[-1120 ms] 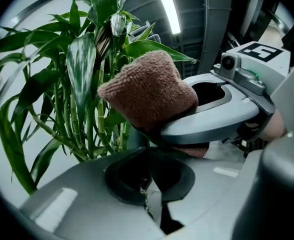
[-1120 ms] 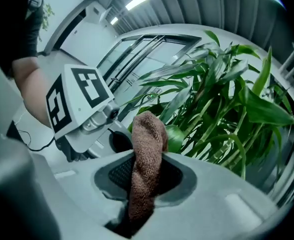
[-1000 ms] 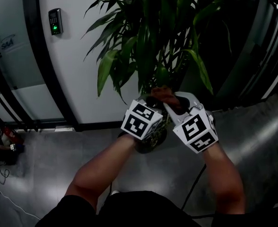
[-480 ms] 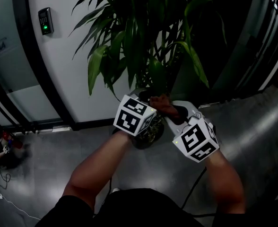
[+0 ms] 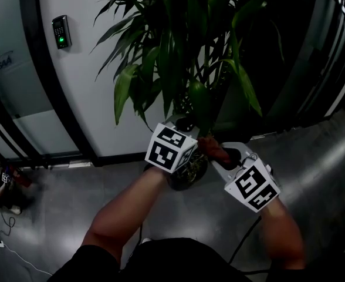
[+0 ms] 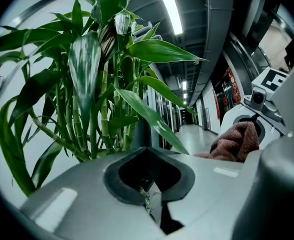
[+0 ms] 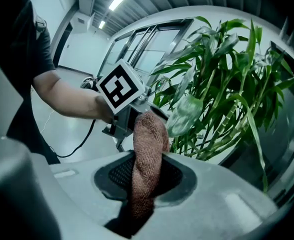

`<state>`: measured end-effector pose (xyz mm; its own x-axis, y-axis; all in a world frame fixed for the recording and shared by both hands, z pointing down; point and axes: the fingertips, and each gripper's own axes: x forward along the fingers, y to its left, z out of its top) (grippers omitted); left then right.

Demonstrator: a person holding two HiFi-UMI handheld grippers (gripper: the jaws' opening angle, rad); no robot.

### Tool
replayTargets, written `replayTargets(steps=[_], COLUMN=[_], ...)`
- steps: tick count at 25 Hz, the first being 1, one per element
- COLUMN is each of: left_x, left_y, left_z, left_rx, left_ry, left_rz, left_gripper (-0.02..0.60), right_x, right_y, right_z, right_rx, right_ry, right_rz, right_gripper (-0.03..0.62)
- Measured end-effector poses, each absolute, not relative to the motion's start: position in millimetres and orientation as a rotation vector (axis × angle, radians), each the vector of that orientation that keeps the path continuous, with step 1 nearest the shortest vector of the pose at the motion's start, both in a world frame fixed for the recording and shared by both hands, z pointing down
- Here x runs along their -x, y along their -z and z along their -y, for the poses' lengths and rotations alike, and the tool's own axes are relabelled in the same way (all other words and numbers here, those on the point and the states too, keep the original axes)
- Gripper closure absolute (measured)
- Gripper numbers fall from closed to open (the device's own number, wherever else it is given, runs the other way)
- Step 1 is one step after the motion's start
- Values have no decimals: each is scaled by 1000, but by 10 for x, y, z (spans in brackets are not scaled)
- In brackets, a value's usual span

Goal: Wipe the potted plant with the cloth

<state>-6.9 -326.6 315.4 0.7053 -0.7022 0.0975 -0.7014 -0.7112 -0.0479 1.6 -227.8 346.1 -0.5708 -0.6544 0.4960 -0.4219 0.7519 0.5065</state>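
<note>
The potted plant (image 5: 178, 51) has long green leaves and bamboo-like stems (image 6: 104, 119); its dark pot (image 5: 188, 174) stands on the floor under my hands. My left gripper (image 5: 187, 125) is shut, and a dry leaf tip (image 6: 146, 196) shows pinched in its seam. That leaf (image 6: 149, 116) runs up toward the stems and shows pale in the right gripper view (image 7: 186, 115). My right gripper (image 5: 215, 153) is shut on the brown cloth (image 7: 148, 159), which stands up out of its jaws just right of the left gripper (image 7: 137, 115). The cloth (image 6: 234, 141) sits beside the held leaf.
Behind the plant are a white wall with a small access reader (image 5: 61, 32) and dark door frames (image 5: 34, 69). The floor (image 5: 61, 210) is grey and polished, with a cable (image 5: 8, 248) at the lower left. A dark glass partition (image 5: 313, 57) stands to the right.
My right gripper has moved down and to the right with the cloth, a little away from the left gripper. The left gripper stays where it was on the leaf.
</note>
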Motion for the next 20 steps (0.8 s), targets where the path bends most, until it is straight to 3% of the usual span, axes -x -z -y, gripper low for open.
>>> replayTargets(steps=[20], left_x=[-153], left_y=[-3273], left_z=[3265], left_rx=[2879], left_ry=[211], left_rz=[-1142], left_gripper=[565], right_x=[81], right_y=[-2387], right_z=[2766], right_rx=[-1148], right_ry=[904], right_rz=[2169], right_gripper=[526])
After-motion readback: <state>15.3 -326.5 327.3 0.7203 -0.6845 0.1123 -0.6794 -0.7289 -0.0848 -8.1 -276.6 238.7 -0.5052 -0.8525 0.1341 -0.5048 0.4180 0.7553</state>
